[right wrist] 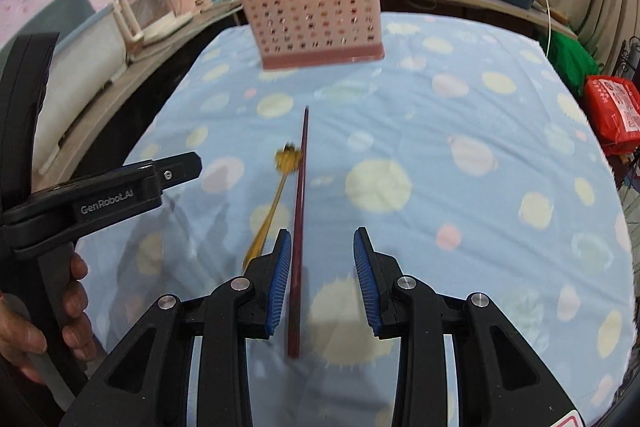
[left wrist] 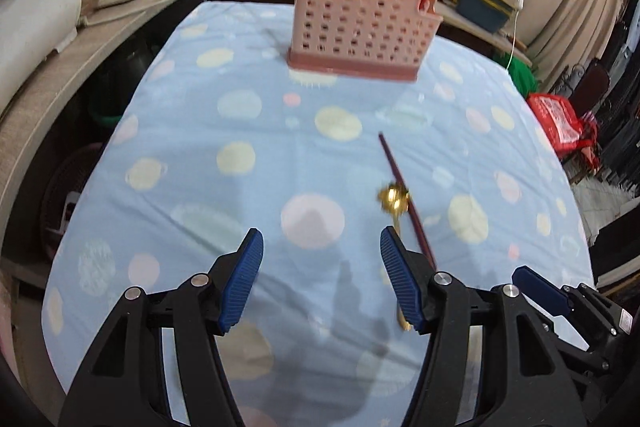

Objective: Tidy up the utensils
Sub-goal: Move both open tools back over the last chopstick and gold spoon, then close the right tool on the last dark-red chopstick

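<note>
Two utensils, a dark red chopstick (right wrist: pixel 298 227) and a gold fork (right wrist: pixel 276 195), lie touching on the desk (right wrist: pixel 440 147), short of the pink caddy (right wrist: pixel 316 23). Both the left tool (left wrist: pixel 322 279) and right tool (right wrist: pixel 320 279) gape empty; closing carelessly risks pinching both together or nudging the fork away.

tongs (right wrist: pixel 322 279): black plastic arms | ribbed blue pads (right wrist: pixel 280 283) | silver screws | white "GenRobot.AI" lettering

Basket (right wrist: pixel 316 23) at the far end of the table (right wrist: pixel 480 155); nearer, chopstick (right wrist: pixel 300 211) with fork (right wrist: pixel 276 195) just left of it.
</note>
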Demonstrator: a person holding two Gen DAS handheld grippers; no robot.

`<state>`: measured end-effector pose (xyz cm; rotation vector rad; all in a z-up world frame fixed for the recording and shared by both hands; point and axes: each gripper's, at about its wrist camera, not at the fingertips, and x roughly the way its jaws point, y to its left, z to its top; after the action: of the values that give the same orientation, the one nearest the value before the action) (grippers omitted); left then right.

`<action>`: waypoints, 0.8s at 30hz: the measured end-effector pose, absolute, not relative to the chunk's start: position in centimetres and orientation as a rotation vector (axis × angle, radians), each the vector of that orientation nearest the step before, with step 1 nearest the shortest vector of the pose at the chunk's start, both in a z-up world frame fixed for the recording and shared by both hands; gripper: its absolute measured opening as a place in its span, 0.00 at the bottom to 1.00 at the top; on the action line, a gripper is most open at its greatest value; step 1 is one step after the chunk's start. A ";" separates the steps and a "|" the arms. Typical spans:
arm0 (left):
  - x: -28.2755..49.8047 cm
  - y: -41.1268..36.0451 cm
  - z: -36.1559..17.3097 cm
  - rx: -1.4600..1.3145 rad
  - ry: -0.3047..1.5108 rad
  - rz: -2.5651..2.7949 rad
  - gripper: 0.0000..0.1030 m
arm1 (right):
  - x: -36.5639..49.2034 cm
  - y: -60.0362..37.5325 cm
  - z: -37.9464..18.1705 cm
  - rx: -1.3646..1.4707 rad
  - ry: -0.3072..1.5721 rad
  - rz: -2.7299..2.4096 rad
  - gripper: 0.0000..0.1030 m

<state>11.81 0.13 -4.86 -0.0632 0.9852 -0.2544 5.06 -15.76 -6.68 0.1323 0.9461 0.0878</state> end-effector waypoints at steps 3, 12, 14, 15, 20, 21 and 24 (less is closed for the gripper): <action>10.6 0.2 -6.1 -0.043 1.013 -0.256 0.56 | 4.0 -15.0 -7.9 0.123 0.972 0.100 0.30; 9.0 0.2 -8.7 0.004 1.067 -0.232 0.56 | 3.1 -14.2 -9.0 0.109 0.994 0.111 0.28; 8.7 0.2 -9.0 0.018 1.068 -0.226 0.56 | 3.1 -14.2 -9.2 0.104 0.999 0.112 0.27; 8.6 0.2 -9.0 0.027 1.065 -0.225 0.56 | 3.1 -14.1 -9.3 0.104 1.001 0.113 0.27; 8.3 0.0 -9.0 0.039 1.063 -0.224 0.56 | 3.0 -13.8 -9.6 0.098 1.011 0.117 0.19; 8.2 0.0 -9.0 0.039 1.063 -0.225 0.56 | 3.0 -13.8 -9.6 0.097 1.013 0.117 0.17; 8.1 0.0 -9.0 0.042 1.063 -0.226 0.56 | 2.9 -13.7 -9.9 0.094 1.021 0.120 0.14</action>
<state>8.06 -0.05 -9.04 0.0424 1.0627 -0.2262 2.88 -13.73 -9.88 0.0941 1.0208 0.1202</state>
